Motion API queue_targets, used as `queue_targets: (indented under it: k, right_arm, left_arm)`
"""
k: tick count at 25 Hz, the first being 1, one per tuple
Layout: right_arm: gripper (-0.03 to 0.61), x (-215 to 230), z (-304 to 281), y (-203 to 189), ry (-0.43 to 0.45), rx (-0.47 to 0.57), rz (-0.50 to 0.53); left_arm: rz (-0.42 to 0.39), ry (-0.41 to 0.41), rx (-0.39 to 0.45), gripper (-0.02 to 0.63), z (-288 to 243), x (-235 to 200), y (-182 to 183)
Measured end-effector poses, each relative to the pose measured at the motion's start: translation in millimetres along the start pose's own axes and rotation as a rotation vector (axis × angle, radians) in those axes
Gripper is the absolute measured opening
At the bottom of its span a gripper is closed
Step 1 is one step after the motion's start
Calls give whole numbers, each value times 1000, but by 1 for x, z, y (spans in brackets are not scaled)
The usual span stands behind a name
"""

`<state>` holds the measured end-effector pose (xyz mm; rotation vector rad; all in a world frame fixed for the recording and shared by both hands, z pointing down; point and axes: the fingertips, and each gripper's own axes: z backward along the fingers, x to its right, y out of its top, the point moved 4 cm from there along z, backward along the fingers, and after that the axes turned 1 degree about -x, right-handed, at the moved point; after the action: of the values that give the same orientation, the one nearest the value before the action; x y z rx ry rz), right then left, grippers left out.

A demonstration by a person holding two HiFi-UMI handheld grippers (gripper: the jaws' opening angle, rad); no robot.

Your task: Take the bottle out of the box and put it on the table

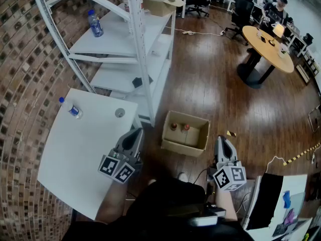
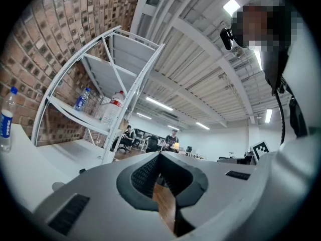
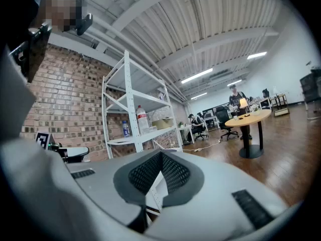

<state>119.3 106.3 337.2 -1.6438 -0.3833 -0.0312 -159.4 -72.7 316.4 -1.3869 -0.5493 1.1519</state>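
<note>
At twelve o'clock: box [image 1: 183, 147], two bottles [image 1: 173, 127] inside | left gripper [image 1: 134, 133], right gripper [image 1: 222, 140] pressed together, empty | spread right, lower squarely over bottle neck.

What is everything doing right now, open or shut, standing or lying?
Brown cardboard box: open, on the floor.
Two orange-capped bottles: upright inside the box.
Clear blue-labelled plastic bottle: upright on the white table.
Left gripper: jaws shut, empty.
Right gripper: jaws shut, empty.
</note>
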Motion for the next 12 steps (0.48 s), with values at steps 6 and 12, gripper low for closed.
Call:
queue_targets:
  k: [6,12]
  right_arm:
    - [2,-8,20,-14,-39,-20,7]
    - [2,17,8,-22,-30,-26,-39]
  left_arm:
    - [23,-19,-29,3,11,-7,-8]
    - [-10,5,-32,3,-3,-5,-9]
